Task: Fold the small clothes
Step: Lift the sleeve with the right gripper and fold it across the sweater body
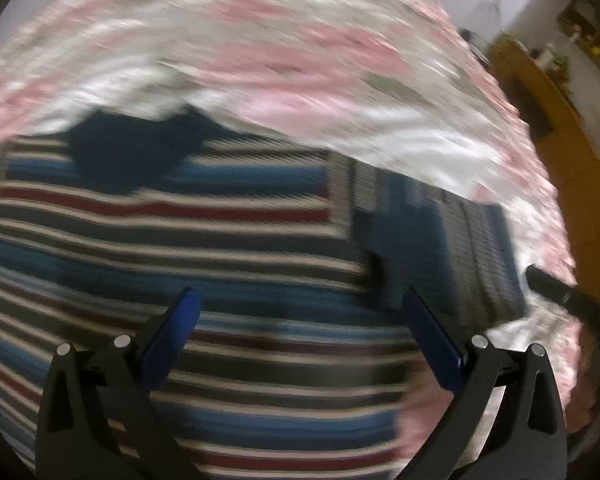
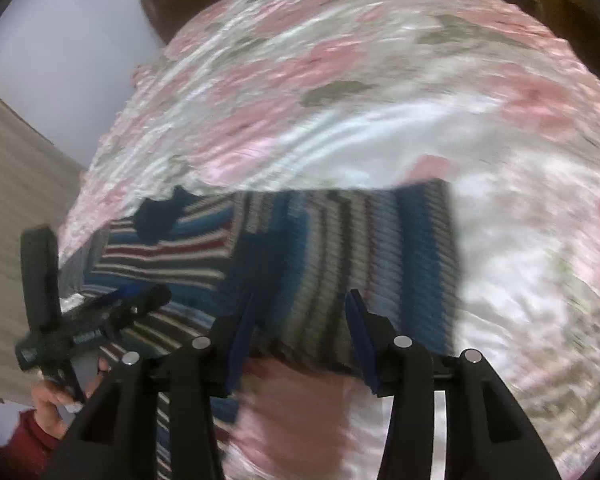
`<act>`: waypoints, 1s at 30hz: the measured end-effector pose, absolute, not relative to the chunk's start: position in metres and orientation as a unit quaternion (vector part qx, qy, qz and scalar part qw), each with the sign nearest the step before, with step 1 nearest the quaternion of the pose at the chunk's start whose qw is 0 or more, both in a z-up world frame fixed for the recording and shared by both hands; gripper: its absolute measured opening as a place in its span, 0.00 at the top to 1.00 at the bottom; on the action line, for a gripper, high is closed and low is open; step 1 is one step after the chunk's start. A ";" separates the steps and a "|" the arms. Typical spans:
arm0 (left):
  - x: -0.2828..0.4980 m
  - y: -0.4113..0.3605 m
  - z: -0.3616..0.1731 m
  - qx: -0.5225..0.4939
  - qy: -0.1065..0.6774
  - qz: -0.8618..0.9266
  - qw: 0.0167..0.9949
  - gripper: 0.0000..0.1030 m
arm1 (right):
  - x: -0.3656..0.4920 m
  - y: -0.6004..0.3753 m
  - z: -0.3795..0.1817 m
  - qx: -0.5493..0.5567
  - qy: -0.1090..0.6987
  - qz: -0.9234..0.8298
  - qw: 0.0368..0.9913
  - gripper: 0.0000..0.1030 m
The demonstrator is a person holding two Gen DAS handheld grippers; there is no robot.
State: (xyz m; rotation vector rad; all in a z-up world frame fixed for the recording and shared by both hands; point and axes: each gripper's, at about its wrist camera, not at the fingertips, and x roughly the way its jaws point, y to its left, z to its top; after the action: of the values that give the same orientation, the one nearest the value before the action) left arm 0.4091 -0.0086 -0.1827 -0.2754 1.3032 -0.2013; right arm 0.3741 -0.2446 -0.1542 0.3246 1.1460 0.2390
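Right gripper [image 2: 300, 320]: blue jaws part open, hovering low over the near edge of the striped shirt [image 2: 340, 248], holding nothing that can be made out. Too blurry to say for sure about touching the cloth.

Left gripper [image 1: 300, 320]: jaws wide open, empty, above the striped middle of the shirt. Also seen from the right wrist camera, low on the left, held by a hand [image 2: 56, 404] in a red sleeve [image 2: 24, 440].

Shirt flat on the flowery bedspread [image 2: 340, 80], one sleeve part folded across the body, dark collar [image 1: 128, 152] at the far end.

Could go wrong from here:
- Grabbing too deep, so pinching the bedspread along with the shirt. Soft, slippery-looking cover, easy to catch by mistake.
- Grabbing only the top layer, so the fold falling open when lifted.
- Moving fast, as the blur hints, so missing the edge or dragging the shirt crooked.
- Pulling unevenly with the two tools, so a lopsided fold.

Farther off: wall, wooden headboard [image 2: 172, 4], yellow furniture [image 1: 540, 92].
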 end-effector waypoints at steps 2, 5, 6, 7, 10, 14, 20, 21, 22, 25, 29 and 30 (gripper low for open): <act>0.414 -0.032 -0.194 -0.127 0.620 -0.099 0.768 0.03 | 0.363 -0.257 -0.158 0.141 0.541 0.102 0.823 0.54; 0.421 -0.052 -0.212 -0.142 0.638 -0.099 0.750 0.03 | 0.349 -0.269 -0.164 0.118 0.543 0.086 0.827 0.54; 0.423 -0.056 -0.218 -0.153 0.644 -0.099 0.743 0.04 | 0.345 -0.272 -0.166 0.113 0.543 0.083 0.828 0.53; 0.426 -0.058 -0.222 -0.163 0.647 -0.101 0.738 0.04 | 0.341 -0.278 -0.168 0.109 0.544 0.078 0.829 0.53; 0.428 -0.066 -0.229 -0.176 0.651 -0.098 0.732 0.22 | 0.333 -0.287 -0.174 0.111 0.542 0.073 0.830 0.51; 0.428 -0.069 -0.227 -0.180 0.640 -0.097 0.741 0.80 | 0.328 -0.291 -0.180 0.108 0.543 0.066 0.830 0.51; 0.422 -0.043 -0.186 -0.205 0.577 -0.107 0.784 0.92 | 0.325 -0.286 -0.183 0.118 0.544 0.067 0.828 0.50; 0.421 -0.037 -0.177 -0.201 0.566 -0.106 0.793 0.92 | 0.326 -0.284 -0.182 0.117 0.544 0.069 0.828 0.50; 0.420 -0.030 -0.169 -0.200 0.555 -0.104 0.801 0.92 | 0.326 -0.282 -0.181 0.117 0.543 0.070 0.828 0.50; 0.418 0.005 -0.144 -0.203 0.525 -0.091 0.822 0.93 | 0.327 -0.273 -0.177 0.116 0.541 0.077 0.829 0.50; 0.423 0.057 -0.127 -0.186 0.506 -0.065 0.840 0.92 | 0.332 -0.254 -0.174 0.115 0.540 0.092 0.829 0.49; 0.423 0.073 -0.125 -0.181 0.503 -0.054 0.844 0.92 | 0.334 -0.248 -0.175 0.115 0.540 0.097 0.828 0.49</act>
State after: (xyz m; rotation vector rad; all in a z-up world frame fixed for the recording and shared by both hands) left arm 0.4233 0.0727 -0.1248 -0.3819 1.0610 -0.1146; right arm 0.3343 -0.2483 -0.1746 0.2442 1.1476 0.2050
